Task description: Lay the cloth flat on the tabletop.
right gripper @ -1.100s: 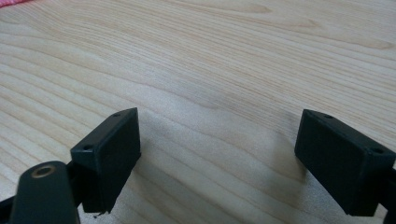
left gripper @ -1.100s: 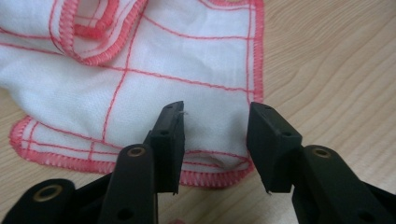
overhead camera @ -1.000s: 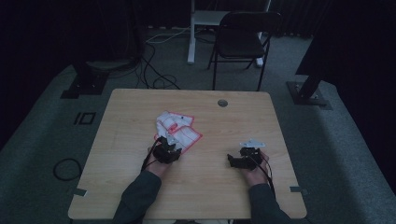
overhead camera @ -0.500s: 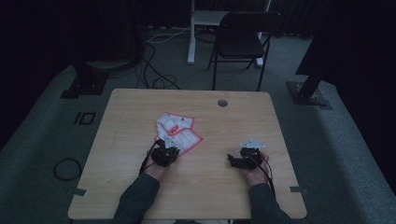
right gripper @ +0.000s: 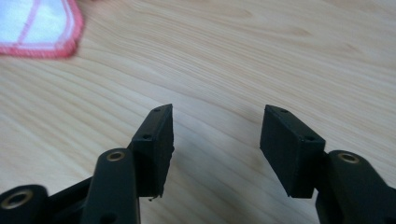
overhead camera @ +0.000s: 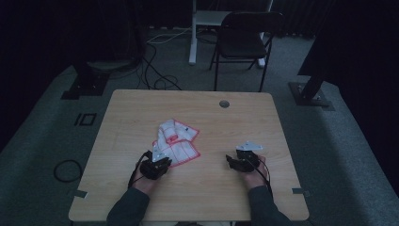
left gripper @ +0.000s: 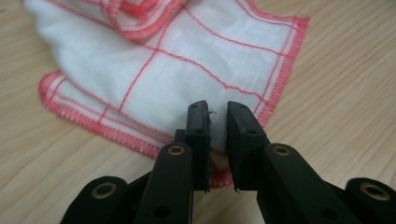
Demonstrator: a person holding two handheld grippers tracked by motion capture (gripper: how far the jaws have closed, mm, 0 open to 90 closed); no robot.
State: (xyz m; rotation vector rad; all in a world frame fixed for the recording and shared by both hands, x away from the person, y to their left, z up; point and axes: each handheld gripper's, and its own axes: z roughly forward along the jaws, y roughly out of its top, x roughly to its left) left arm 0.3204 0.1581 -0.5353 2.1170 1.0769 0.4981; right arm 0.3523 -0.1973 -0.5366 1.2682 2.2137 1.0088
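A white cloth point(overhead camera: 176, 139) with red grid lines and a red hem lies crumpled on the wooden table point(overhead camera: 141, 108), left of centre. My left gripper point(overhead camera: 161, 158) sits at the cloth's near edge. In the left gripper view the cloth point(left gripper: 163, 79) spreads ahead, and my left gripper point(left gripper: 217, 109) has just been closing, so its narrow jaws now pinch the near hem. My right gripper point(overhead camera: 234, 160) rests low over bare wood at the right. In the right gripper view my right gripper point(right gripper: 217, 116) has been closing but stands open on nothing. A cloth corner point(right gripper: 42, 23) shows at that view's top left.
A round cable hole point(overhead camera: 224, 103) sits near the table's far edge. Beyond the table stand a black folding chair point(overhead camera: 244, 42) and a white post, with cables point(overhead camera: 160, 80) on the grey floor. Black stand bases flank the table on both sides.
My left gripper has slid back toward the person, and the cloth's near edge has come with it. The right hand has stayed in place.
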